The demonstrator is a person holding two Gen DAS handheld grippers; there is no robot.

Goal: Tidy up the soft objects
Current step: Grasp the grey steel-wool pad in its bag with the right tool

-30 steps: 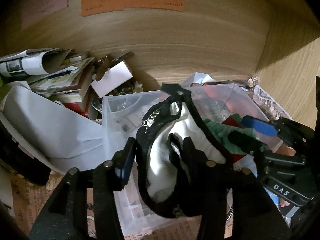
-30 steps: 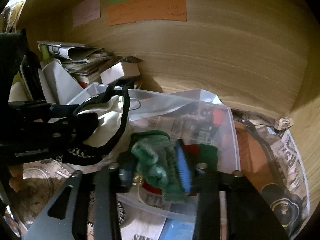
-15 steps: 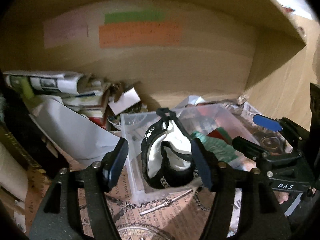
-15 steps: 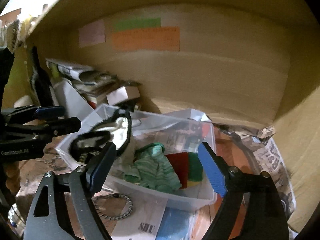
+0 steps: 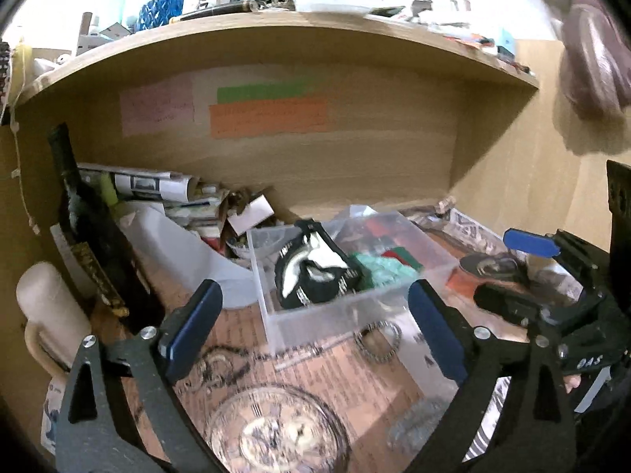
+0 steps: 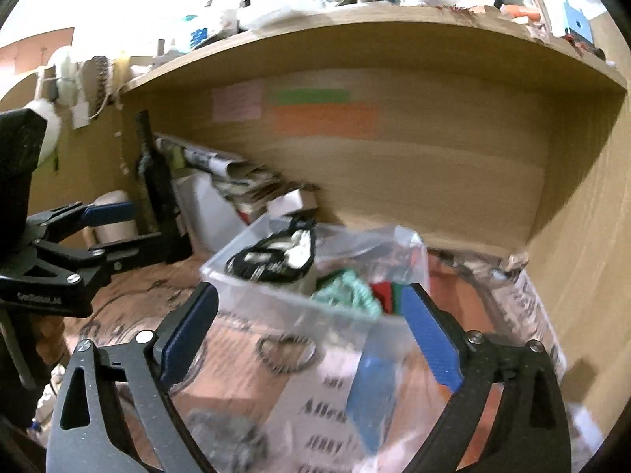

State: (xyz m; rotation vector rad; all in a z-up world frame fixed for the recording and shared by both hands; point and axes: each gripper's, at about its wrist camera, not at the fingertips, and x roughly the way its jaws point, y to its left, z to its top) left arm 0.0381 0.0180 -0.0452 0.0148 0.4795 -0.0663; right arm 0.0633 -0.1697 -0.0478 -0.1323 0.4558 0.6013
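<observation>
Left wrist: left gripper [image 5: 315, 327] jaws wide, empty; right gripper [image 6: 311, 327] likewise; black-white cloth [image 5: 315, 272] in clear bin [image 5: 315, 319].

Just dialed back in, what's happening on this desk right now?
Both grippers are empty and open, held back from the clear plastic bin on the desk under the shelf. The left hand-held gripper and right hand-held gripper each point at the bin without touching it. Inside lie a black-and-white soft item on the left and a green knitted piece beside it. A beaded bracelet lies on the desk just in front of the bin.
</observation>
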